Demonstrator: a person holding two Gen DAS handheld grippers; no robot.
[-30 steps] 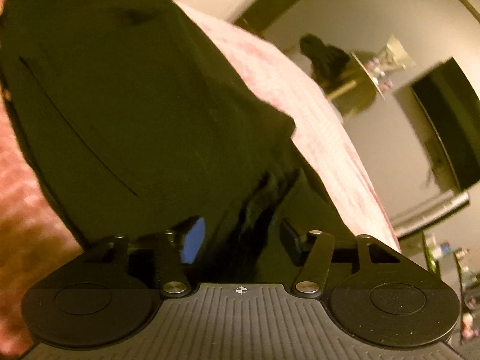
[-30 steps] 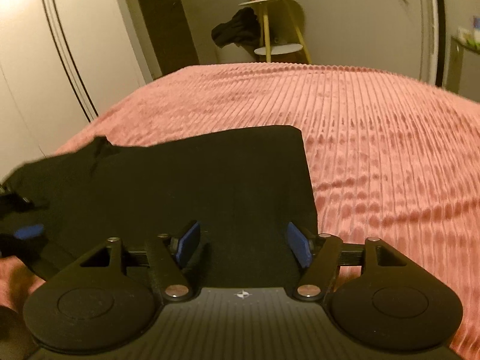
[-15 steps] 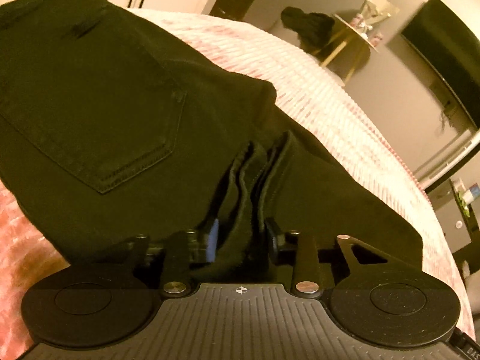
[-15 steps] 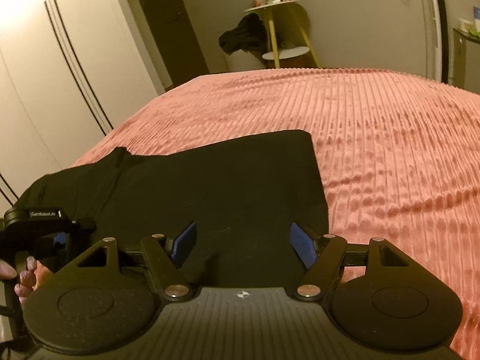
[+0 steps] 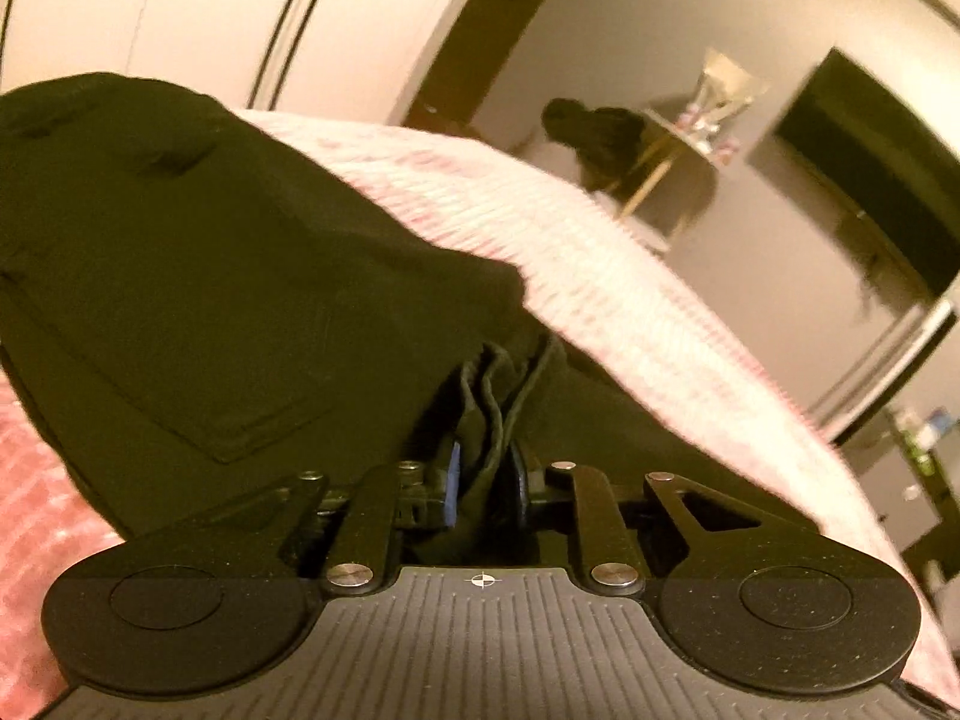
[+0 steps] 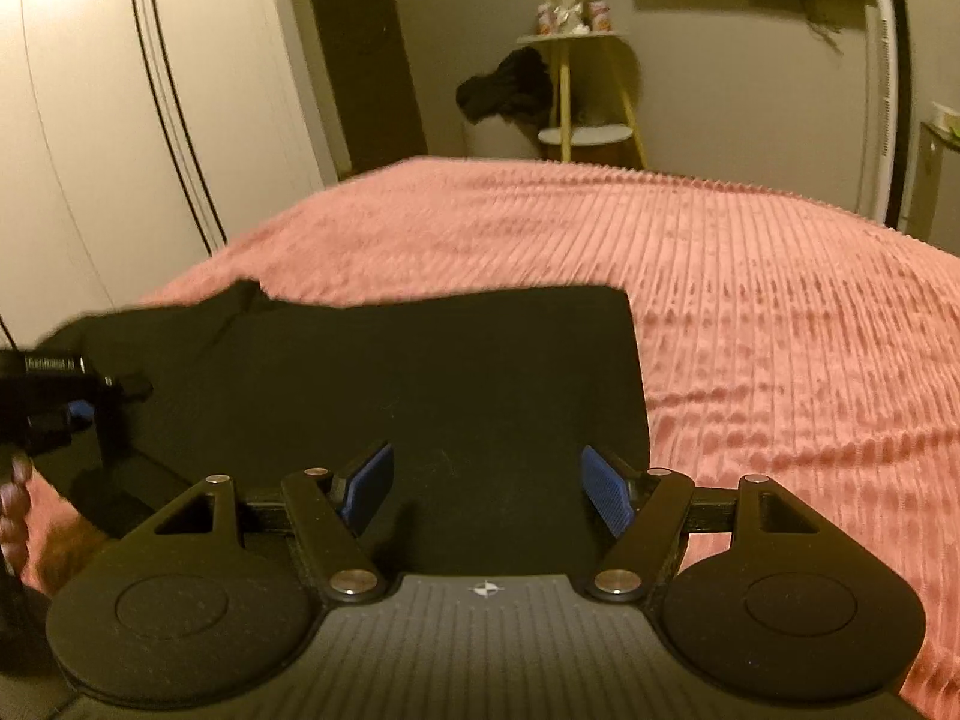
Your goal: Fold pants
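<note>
**Left claw closing on pants fabric, right claw spread above them**

Black pants point(image 6: 432, 384) lie flat on the pink ribbed bedspread point(image 6: 750, 312), at the bed's near left corner in the right wrist view, their straight right-hand edge ending well short of the bed's right edge.

Left claw point(image 5: 483, 474): jaws closing, a bunched fold of pants fabric between them. Blue pad point(image 5: 454, 483) visible on the left side, pressed against the fabric. A back pocket point(image 5: 198, 324) shows on the cloth ahead of it, left of the fold.

Right claw point(image 6: 486, 486): jaws spread wide, nothing between the pads, pants directly beneath. Can't tell whether it touches the cloth.

Beyond the far edge of the bed: side table point(image 6: 576, 42) with dark clothing point(image 6: 507, 93) draped on it, white wardrobe doors point(image 6: 90, 138) along the left.
</note>
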